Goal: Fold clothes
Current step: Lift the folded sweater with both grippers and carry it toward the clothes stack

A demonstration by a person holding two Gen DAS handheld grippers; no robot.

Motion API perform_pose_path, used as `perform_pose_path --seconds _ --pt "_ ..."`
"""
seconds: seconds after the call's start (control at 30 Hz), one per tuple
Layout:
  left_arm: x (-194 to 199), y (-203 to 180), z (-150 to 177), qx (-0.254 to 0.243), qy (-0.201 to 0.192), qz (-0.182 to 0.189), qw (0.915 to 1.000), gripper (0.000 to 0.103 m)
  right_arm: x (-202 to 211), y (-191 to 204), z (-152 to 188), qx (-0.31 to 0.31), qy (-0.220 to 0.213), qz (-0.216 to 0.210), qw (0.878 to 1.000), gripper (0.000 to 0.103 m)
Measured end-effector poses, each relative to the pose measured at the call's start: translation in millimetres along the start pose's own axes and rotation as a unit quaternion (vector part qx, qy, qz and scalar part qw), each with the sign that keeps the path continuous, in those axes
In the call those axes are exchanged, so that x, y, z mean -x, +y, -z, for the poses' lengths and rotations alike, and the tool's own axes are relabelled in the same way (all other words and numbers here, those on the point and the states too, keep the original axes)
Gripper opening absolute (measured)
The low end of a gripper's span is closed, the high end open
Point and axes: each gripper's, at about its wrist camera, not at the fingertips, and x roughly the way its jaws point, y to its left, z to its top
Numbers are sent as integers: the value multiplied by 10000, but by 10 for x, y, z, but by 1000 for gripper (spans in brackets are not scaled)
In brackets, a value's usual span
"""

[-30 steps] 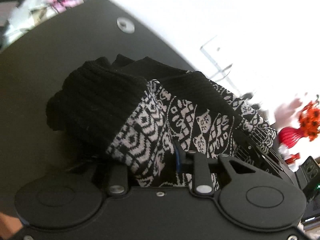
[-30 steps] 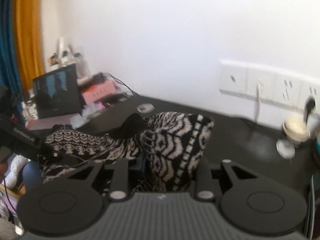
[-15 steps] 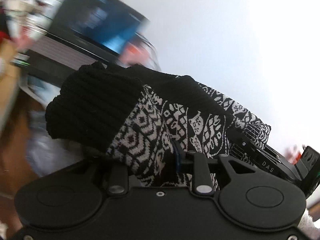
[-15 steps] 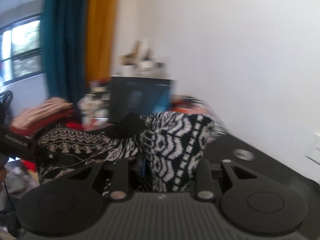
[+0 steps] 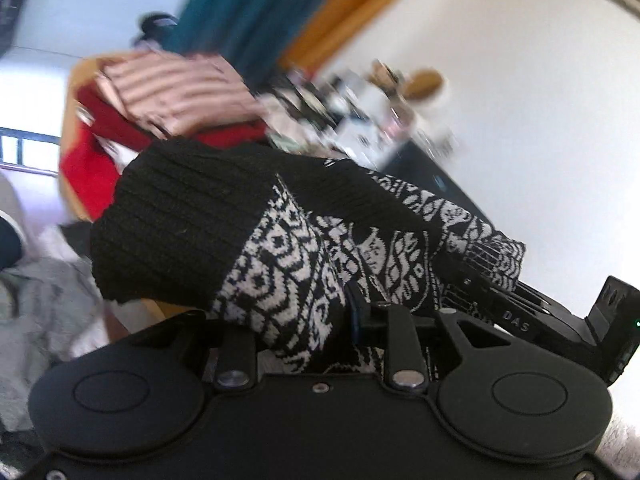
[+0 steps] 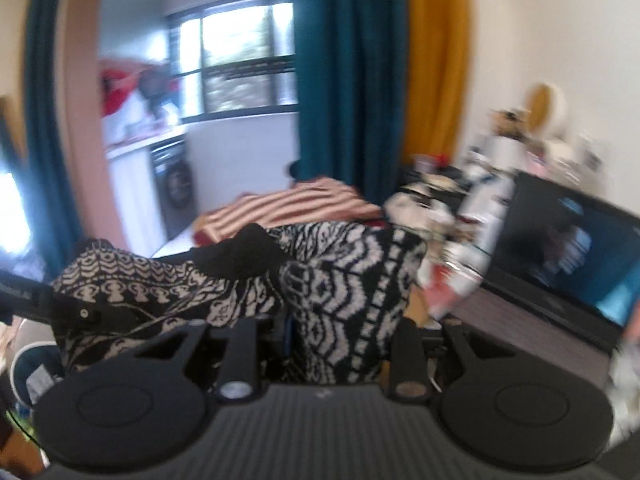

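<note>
A folded black-and-white patterned knit sweater (image 5: 280, 248) with a black ribbed cuff hangs in the air between both grippers. My left gripper (image 5: 316, 312) is shut on one end of it, and the fabric hides the fingertips. My right gripper (image 6: 324, 332) is shut on the other end of the sweater (image 6: 344, 280). In the left wrist view the right gripper's black body (image 5: 516, 320) shows at the right under the cloth. In the right wrist view the left gripper's body (image 6: 40, 304) shows at the left edge.
A pile of folded clothes lies ahead: a striped pink-and-white garment (image 5: 176, 92) on a red one (image 5: 88, 160), also the striped garment (image 6: 292, 204). An open laptop (image 6: 568, 256) and clutter stand to the right. Teal curtains (image 6: 348, 80) and a window are behind.
Both views have swung away from the black table and white wall toward the curtains, window and clothes pile. The sweater has travelled along, held the same way in both grippers.
</note>
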Motion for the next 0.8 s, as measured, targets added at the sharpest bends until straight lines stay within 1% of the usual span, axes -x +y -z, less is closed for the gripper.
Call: perform_pose_path --seconds 0.1,0.17,0.33,0.43,0.53,0.63,0.7,0.8 --pt "45 87 -232 42 -333 -240 9991 26 -339 149 -257 270 -3 -282 9992 27" --pt "-28 64 -374 54 -521 -402 9978 26 -585 200 -433 462 2 -466 9978 27" --pt "-241 123 -872 317 -956 -772 9919 26 -1343 205 -1025 1089 13 -907 9899 27" --pt "-547 114 -1229 386 -1284 -1044 9855 26 -1886 105 -1438 1476 -25 -1138 9825 27" --pt "-975 77 -1578 626 -1621 -1418 9745 26 -2503 -29 -1844 1857 -90 -1359 9731 27" --pt "-1459 41 -1902 887 -1869 -1885 9600 26 -3159 -107 -2218 2238 -121 -1523 9626 27" --pt "-1750 49 -2110 1057 -2001 -2112 9509 26 -3531 -107 -2387 2494 -175 -1599 9549 27" --pt "-2097 102 -2336 1265 -2183 -2367 9383 26 -4040 -84 -2555 2846 -318 -1646 9439 26"
